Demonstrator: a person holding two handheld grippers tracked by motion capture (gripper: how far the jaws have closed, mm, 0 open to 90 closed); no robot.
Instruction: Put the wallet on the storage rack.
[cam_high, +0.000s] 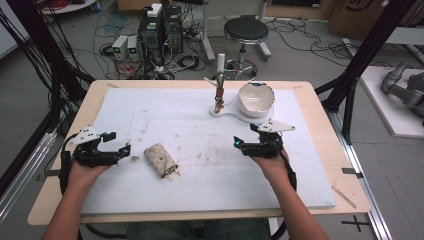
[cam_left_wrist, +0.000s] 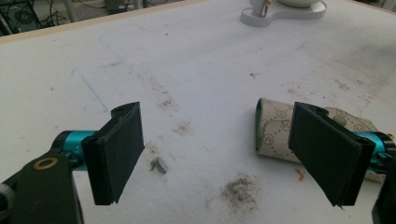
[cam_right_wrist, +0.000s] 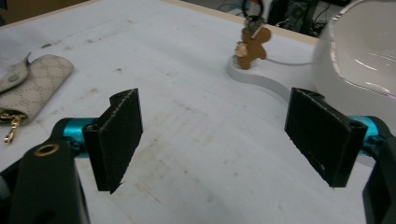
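A beige patterned key pouch (cam_high: 161, 160) with gold hooks at its near end lies on the white mat, left of centre. My left gripper (cam_high: 117, 142) stands open just left of it, nothing between its jaws. In the left gripper view the pouch (cam_left_wrist: 275, 130) lies partly behind the right jaw of that gripper (cam_left_wrist: 224, 158). My right gripper (cam_high: 245, 136) is open and empty at the right of the mat, below the bowl. The right gripper view has the pouch (cam_right_wrist: 32, 79) at far left, beyond the gripper (cam_right_wrist: 219, 140).
A white stand (cam_high: 230, 111) at the back of the mat carries a post with a gingerbread-man charm (cam_right_wrist: 252, 49) and a white bowl (cam_high: 256, 98). Dirt smudges (cam_left_wrist: 240, 189) mark the mat. A stool (cam_high: 245, 30) and cabled computers (cam_high: 160, 30) stand beyond the table.
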